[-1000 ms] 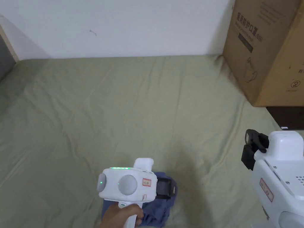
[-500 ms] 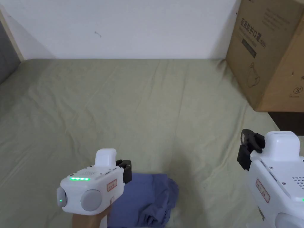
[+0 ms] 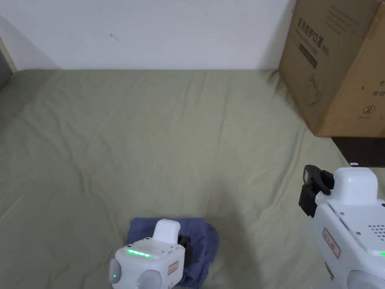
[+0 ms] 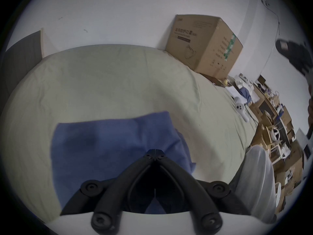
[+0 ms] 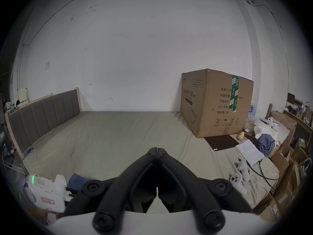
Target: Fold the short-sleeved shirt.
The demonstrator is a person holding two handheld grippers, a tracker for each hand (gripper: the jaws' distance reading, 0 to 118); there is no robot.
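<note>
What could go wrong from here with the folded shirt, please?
1. The shirt's right edge looks bunched and loose; pressing it with the shut left gripper above it may crease it or undo the fold.
2. The shirt sits near the sheet's near edge, so a nudge toward the person might slide it off.
3. The right gripper, shut and apart over bare sheet, cannot steady the fold.

Shirt [image 3: 195, 235] on bed [image 3: 150, 143]; box [image 3: 338, 67] far right.
</note>
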